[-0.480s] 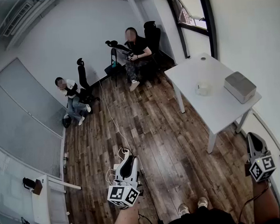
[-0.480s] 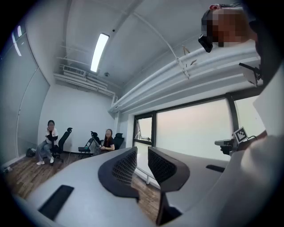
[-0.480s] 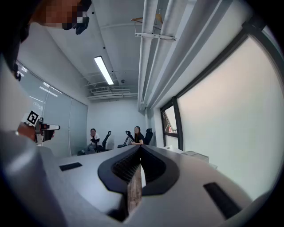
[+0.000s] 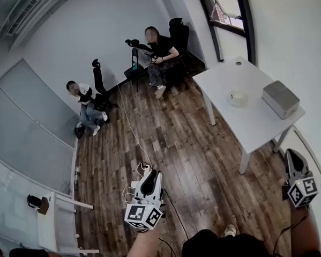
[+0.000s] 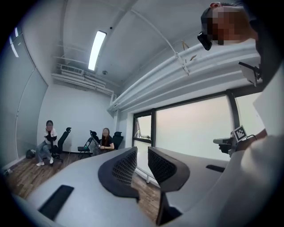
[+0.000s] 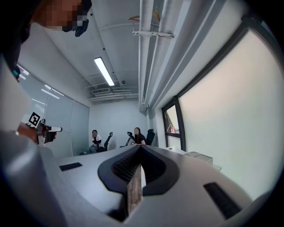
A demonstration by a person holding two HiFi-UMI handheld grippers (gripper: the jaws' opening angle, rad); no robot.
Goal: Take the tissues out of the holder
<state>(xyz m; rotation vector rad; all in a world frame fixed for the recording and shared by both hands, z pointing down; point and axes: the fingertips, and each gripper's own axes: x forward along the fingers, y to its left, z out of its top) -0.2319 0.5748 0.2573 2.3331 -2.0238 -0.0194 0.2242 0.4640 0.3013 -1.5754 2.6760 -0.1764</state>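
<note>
Head view, standing well back from the work. The tissue holder (image 4: 280, 99), a grey box, sits near the right edge of the white table (image 4: 238, 75) in the upper right of the frame. Its long axis runs from upper left to lower right, and I cannot make out any tissue showing from it at this range. A small pale object (image 4: 237, 99) rests on the table just to its left. My right tool (image 4: 293, 157) is at the lower right of the frame, almost straight below the holder and well apart from it. Its jaws are pressed together with nothing between them. My left tool (image 4: 150, 177) is at the lower centre over the wooden floor (image 4: 183, 151), its jaws slightly spread and empty. I judge the right tool the nearer one, so the coming move is a walk and reach up-frame towards the table. Compared with the earlier frame, the left tool sits a little higher, the table and holder have barely shifted, and only one of my shoes now shows at the bottom edge.
</note>
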